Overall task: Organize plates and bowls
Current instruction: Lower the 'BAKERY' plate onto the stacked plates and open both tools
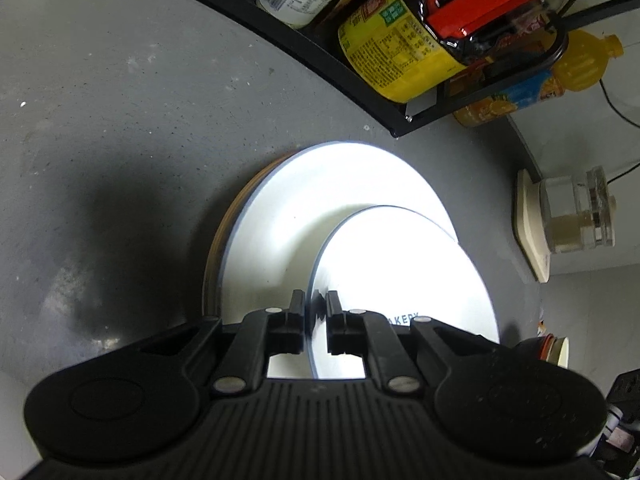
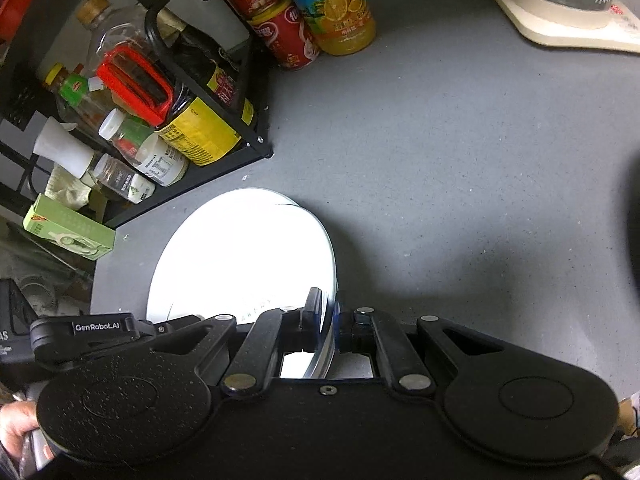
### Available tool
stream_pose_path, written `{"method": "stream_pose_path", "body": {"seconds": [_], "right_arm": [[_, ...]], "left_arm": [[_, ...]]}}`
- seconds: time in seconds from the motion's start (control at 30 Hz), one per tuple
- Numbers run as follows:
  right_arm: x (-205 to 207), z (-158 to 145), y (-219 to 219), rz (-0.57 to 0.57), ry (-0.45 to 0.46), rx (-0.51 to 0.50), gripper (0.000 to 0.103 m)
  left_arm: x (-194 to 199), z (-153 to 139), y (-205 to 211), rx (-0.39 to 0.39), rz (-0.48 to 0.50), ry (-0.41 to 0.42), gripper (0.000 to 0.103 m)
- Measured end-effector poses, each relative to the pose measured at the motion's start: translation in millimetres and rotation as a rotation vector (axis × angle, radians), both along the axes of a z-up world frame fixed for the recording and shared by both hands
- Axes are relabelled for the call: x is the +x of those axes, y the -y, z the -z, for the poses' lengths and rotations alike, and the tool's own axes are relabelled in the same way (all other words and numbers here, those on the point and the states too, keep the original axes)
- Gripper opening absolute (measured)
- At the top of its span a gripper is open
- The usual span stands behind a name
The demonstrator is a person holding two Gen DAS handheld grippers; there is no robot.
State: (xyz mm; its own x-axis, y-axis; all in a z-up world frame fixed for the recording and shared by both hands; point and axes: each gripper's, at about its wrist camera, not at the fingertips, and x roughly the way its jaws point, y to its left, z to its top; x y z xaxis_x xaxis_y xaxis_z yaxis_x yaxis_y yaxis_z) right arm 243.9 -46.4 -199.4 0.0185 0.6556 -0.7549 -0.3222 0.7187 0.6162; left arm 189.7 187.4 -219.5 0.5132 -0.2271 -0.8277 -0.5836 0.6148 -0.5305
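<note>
My left gripper [image 1: 314, 304] is shut on the rim of a small white plate [image 1: 404, 280] with blue lettering, held tilted over a larger white plate [image 1: 320, 200]. The larger plate lies on a wooden-edged plate or board [image 1: 224, 236] on the grey counter. My right gripper [image 2: 328, 312] is shut on the opposite rim of the small white plate [image 2: 248, 256]. The other gripper's black body [image 2: 92, 330] shows at the plate's left edge in the right wrist view.
A black wire rack [image 1: 320, 60] with bottles and jars stands behind the plates, and shows in the right wrist view [image 2: 224, 160]. An orange juice bottle [image 2: 336, 4], red cans [image 2: 280, 28] and a cream kettle base [image 2: 560, 20] stand at the back. Grey counter [image 2: 460, 160] stretches right.
</note>
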Motion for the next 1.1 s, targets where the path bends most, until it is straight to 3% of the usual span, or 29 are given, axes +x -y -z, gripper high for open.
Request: {"method": "stream_pose_path", "body": {"seconds": [0.5, 0.63, 0.7, 0.8, 0.97, 1.0, 1.1], "right_arm": [[-9.6, 2.0, -2.2, 0.063, 0.039, -0.04, 0.006], [-11.0, 2.3, -3.0, 0.067, 0.04, -0.048, 0.006], [-12.0, 1.9, -4.8, 0.063, 0.051, -0.054, 0.007], [-14.1, 0.8, -7.6, 0.052, 0.071, -0.064, 0.008], [-14.7, 3.2, -10.1, 0.043, 0.065, -0.065, 0.009], [-14.7, 3.8, -11.0, 0.043, 0.063, -0.068, 0.01], [-14.9, 5.5, -11.7, 0.043, 0.056, -0.072, 0.015]], "left_arm": [[6.5, -9.4, -8.0, 0.077, 0.081, -0.014, 0.012], [-1.3, -21.8, -15.1, 0.115, 0.059, -0.019, 0.027], [-5.2, -24.8, -20.2, 0.082, 0.053, -0.001, 0.033], [-9.8, -29.0, -24.9, 0.059, 0.044, 0.003, 0.033], [-15.5, -42.0, -24.4, 0.109, 0.032, 0.023, 0.039], [-14.8, -42.6, -23.4, 0.123, 0.034, 0.023, 0.044], [-11.7, -39.3, -21.3, 0.178, 0.028, -0.021, 0.048]]}}
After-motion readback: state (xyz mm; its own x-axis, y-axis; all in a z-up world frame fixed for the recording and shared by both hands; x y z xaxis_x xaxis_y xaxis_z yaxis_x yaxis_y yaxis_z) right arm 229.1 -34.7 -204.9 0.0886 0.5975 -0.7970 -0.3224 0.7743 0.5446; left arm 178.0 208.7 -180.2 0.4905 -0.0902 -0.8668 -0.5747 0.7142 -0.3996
